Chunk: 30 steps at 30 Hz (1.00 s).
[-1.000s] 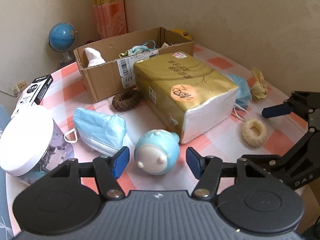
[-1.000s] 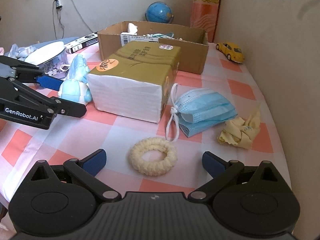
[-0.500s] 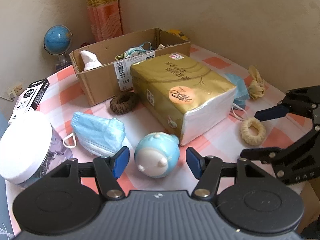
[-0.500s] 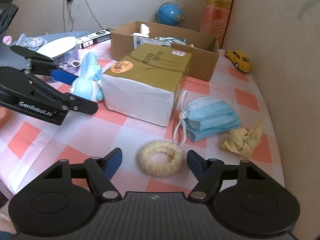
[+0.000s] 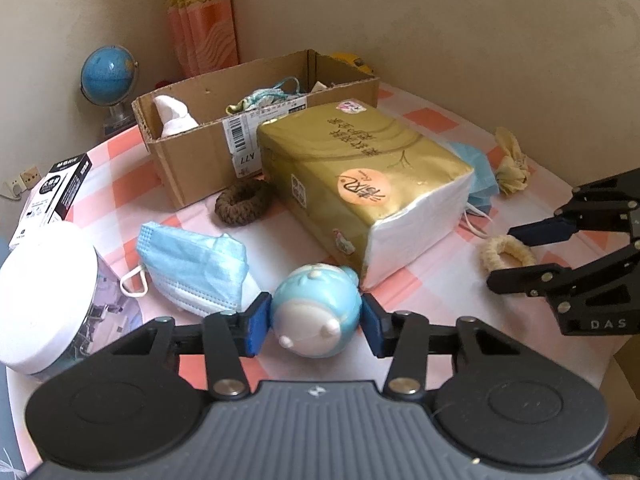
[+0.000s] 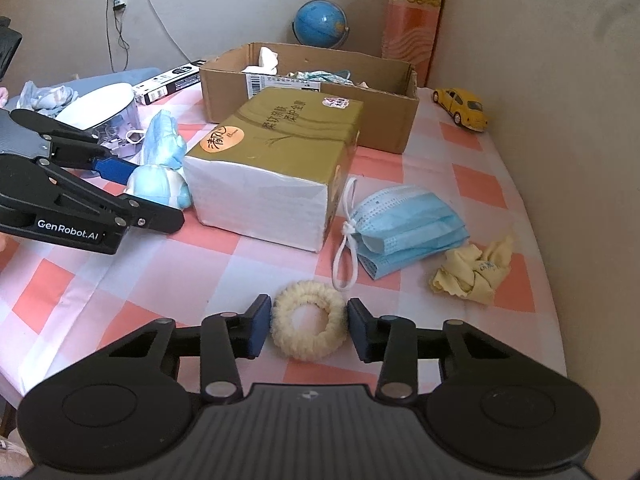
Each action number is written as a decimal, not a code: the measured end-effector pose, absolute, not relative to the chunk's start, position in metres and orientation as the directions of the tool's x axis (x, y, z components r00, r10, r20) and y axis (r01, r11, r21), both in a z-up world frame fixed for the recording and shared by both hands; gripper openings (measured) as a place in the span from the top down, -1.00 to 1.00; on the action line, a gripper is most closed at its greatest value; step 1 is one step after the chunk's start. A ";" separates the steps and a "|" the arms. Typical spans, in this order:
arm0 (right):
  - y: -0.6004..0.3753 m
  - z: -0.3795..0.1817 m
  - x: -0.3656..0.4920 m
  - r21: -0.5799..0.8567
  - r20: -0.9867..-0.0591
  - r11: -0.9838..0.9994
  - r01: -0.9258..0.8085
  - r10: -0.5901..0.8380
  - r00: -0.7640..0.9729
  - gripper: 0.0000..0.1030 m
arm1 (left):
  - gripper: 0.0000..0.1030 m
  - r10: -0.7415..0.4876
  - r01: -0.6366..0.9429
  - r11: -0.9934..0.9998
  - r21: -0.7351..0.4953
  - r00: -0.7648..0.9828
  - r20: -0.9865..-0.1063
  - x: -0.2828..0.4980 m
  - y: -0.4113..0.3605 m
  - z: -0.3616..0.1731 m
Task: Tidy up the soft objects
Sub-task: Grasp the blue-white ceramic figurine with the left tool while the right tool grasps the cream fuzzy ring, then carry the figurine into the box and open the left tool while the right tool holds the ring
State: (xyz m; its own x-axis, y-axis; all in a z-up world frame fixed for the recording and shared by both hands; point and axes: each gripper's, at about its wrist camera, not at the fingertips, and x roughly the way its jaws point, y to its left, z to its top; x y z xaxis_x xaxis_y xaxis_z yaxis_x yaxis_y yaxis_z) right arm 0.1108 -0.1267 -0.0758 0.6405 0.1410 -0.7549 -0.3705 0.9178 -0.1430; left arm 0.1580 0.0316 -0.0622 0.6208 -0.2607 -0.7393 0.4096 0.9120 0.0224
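Observation:
A round pale-blue toy [image 5: 316, 304] lies on the checked tablecloth, right against a gold tissue pack [image 5: 360, 168]. My left gripper [image 5: 316, 322] is closing and its blue pads touch the toy on both sides. In the right wrist view my right gripper [image 6: 308, 330] is shut on a cream scrunchie [image 6: 310, 350] that lies flat on the cloth. Behind the tissue pack stands an open cardboard box [image 5: 192, 160] with a white cloth and other soft items inside. Loose soft things lie around: two blue face masks [image 5: 192, 264] [image 6: 408, 228], a brown scrunchie [image 5: 244, 202] and a crumpled yellow cloth [image 6: 472, 276].
A white-lidded clear jar [image 5: 44, 288] and a black-and-white carton [image 5: 56, 192] sit at the table's left. A yellow toy car [image 6: 460, 108] and a globe [image 6: 320, 20] stand near the back wall. The table edge runs close along the right.
Both grippers' jaws have come together: the left pads now touch the blue toy, and the right pads have gone from wide open to gripping the cream scrunchie.

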 end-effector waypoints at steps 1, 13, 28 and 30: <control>-0.127 -0.075 0.110 -0.144 -0.756 0.918 -0.369 0.139 0.640 0.11 | 0.12 -0.262 0.412 0.911 0.022 0.620 -0.739 0.157 0.032 -0.062; -0.133 -0.050 0.098 -0.136 -0.749 0.922 -0.362 0.143 0.647 0.13 | 0.14 -0.291 0.459 0.888 0.023 0.601 -0.744 0.145 0.044 -0.028; -0.138 -0.027 0.102 -0.128 -0.713 0.926 -0.355 0.163 0.682 0.13 | 0.14 -0.215 0.408 0.900 0.154 0.722 -0.657 0.233 0.042 0.030; -0.141 -0.026 0.103 -0.128 -0.713 0.929 -0.347 0.157 0.684 0.13 | 0.14 -0.200 0.391 0.908 0.154 0.724 -0.660 0.256 0.042 0.031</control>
